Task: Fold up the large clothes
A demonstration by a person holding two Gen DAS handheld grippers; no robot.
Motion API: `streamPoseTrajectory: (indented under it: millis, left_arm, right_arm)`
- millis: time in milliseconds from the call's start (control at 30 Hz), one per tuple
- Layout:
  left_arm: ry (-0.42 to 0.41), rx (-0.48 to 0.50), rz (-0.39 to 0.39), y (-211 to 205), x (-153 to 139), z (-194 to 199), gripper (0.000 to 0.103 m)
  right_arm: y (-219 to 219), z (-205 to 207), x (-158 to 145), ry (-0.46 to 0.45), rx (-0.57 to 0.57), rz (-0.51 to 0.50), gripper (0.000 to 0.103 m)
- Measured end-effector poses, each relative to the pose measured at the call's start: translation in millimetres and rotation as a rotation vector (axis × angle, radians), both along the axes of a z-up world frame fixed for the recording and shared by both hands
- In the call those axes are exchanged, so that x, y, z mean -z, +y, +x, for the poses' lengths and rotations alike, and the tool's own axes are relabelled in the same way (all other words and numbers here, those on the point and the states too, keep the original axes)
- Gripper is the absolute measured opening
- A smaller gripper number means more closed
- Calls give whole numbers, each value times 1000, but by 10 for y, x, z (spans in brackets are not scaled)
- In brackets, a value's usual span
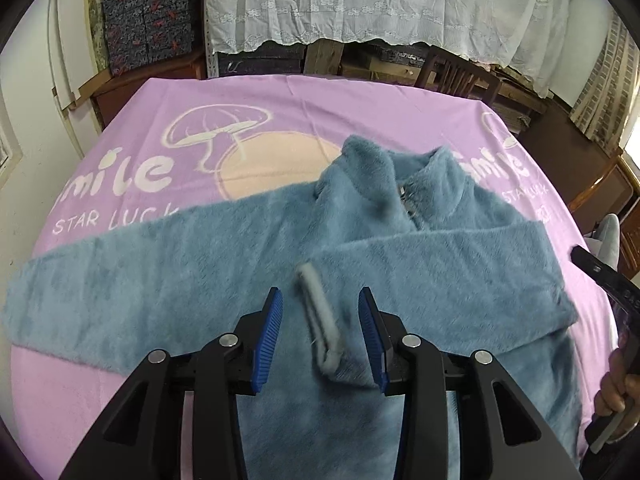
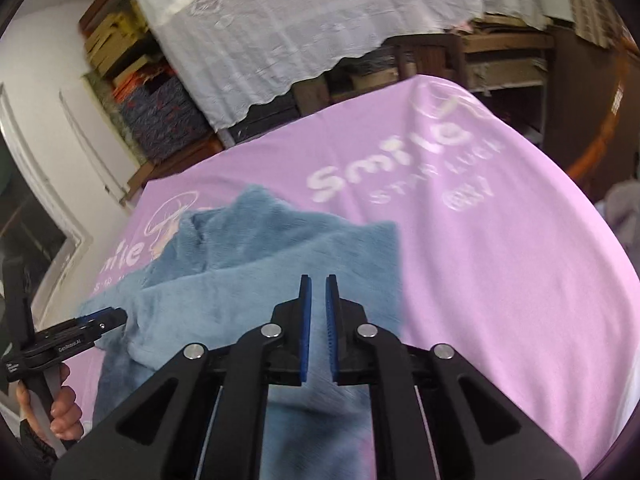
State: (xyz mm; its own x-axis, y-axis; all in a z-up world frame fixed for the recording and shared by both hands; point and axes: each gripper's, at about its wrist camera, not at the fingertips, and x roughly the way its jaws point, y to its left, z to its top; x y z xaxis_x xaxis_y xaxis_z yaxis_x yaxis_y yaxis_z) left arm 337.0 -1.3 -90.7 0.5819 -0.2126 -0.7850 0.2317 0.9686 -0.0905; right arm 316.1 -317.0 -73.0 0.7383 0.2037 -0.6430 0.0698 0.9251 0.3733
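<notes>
A lilac printed cloth (image 1: 120,128) is covering the whole surface, and a fluffy blue jacket (image 1: 248,248) is lying spread across it, collar away from me, one sleeve folded over its chest. The left claw (image 1: 320,320) is hovering partly open astride that sleeve's pale cuff (image 1: 320,320), gripping nothing. The right claw (image 2: 319,300) is standing nearly closed and empty above the jacket's edge.

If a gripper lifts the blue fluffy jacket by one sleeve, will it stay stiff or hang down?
The jacket would probably hang floppy: its folded sleeve already drapes softly over the body. The thick pile suggests some weight for its size. The fuzzy surface likely grips the ribbed fingers rather than slipping.
</notes>
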Motion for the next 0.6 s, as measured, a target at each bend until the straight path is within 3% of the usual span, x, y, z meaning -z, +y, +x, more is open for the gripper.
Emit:
streamPoseTrajectory:
  millis: [200, 300, 433, 600]
  left_arm:
    - [7, 27, 48, -194, 191, 140, 44]
    - [27, 27, 56, -182, 396, 225, 54]
    - [21, 36, 36, -132, 394, 229, 54]
    - [43, -7, -60, 148, 298, 190, 55]
  right_arm:
    - [206, 394, 159, 57, -21, -20, 7]
    - [112, 503, 480, 159, -35, 7, 3]
    - [-34, 481, 462, 153, -29, 108, 5]
    - [75, 196, 180, 70, -61, 76, 15]
